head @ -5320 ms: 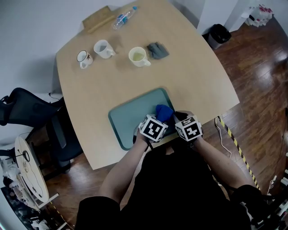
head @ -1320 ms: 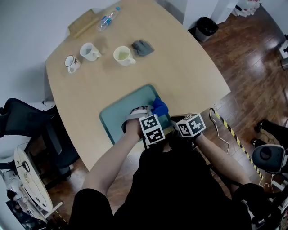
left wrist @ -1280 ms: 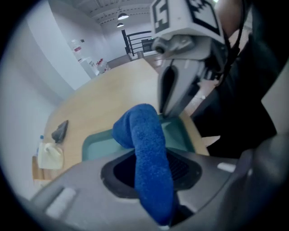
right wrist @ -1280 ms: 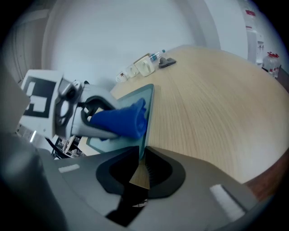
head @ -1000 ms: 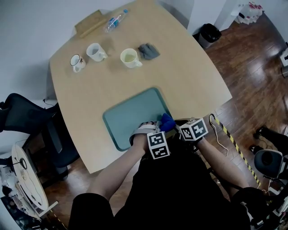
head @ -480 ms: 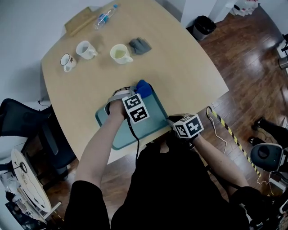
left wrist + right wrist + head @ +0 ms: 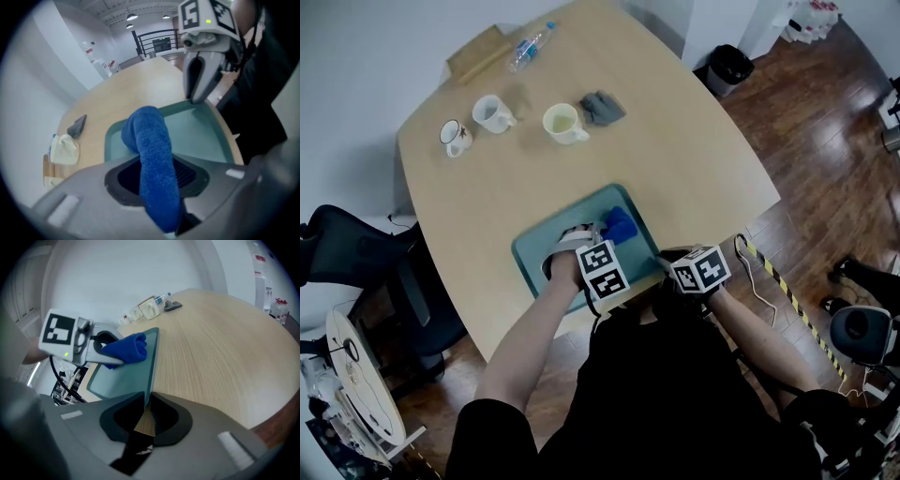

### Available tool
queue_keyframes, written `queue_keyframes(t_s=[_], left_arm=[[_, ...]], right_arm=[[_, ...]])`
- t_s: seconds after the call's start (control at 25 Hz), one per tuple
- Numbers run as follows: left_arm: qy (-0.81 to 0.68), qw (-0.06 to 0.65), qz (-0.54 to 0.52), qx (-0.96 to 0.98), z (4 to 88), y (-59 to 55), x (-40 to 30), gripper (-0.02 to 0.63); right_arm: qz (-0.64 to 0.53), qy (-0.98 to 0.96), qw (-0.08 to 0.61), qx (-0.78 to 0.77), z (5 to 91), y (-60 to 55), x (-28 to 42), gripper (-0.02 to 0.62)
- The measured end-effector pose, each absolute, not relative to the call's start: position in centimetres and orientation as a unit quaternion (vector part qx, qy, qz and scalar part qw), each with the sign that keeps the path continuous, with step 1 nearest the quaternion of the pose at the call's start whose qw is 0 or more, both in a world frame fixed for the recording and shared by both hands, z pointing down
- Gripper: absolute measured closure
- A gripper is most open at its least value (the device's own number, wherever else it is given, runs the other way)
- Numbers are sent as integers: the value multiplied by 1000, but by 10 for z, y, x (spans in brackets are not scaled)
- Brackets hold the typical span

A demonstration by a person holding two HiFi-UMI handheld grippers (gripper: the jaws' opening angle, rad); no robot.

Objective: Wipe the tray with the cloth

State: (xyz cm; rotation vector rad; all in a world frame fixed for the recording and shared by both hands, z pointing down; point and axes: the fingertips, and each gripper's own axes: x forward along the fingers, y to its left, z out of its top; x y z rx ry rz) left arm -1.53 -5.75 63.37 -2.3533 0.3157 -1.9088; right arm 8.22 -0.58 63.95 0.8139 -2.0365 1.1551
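Observation:
A teal tray (image 7: 546,251) lies near the table's front edge. My left gripper (image 7: 607,232) is shut on a rolled blue cloth (image 7: 619,223), which presses on the tray's right part, a little short of its far corner. In the left gripper view the cloth (image 7: 151,150) runs out between the jaws onto the tray (image 7: 197,133). My right gripper (image 7: 666,267) is shut on the tray's near right rim. In the right gripper view that rim (image 7: 151,366) stands thin between the jaws, and the left gripper (image 7: 96,348) with the cloth (image 7: 129,348) shows beyond it.
At the table's far side stand three mugs (image 7: 455,136) (image 7: 494,113) (image 7: 563,123), a grey rag (image 7: 602,107), a water bottle (image 7: 532,47) and a wooden board (image 7: 478,52). A black chair (image 7: 356,253) is at the left, a bin (image 7: 727,67) beyond the table.
The left gripper carried the cloth from the tray's near right corner up to its far right corner, then partway back. The right gripper kept its hold on the tray rim.

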Motion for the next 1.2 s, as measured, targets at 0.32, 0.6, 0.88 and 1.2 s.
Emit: queue_keyframes(t_s=[0.32, 0.6, 0.88, 1.2], left_arm=[[47, 41, -609, -791, 636, 36, -7, 463], [56, 31, -607, -792, 633, 11, -32, 463], [123, 26, -636, -761, 634, -91, -83, 457], [157, 49, -654, -738, 634, -125, -93, 465]], right_arm=[[442, -769, 349, 302, 647, -1, 82, 546], [432, -770, 358, 303, 636, -6, 74, 546], [432, -774, 346, 306, 638, -5, 75, 546], [437, -773, 337, 313, 640, -6, 79, 548]])
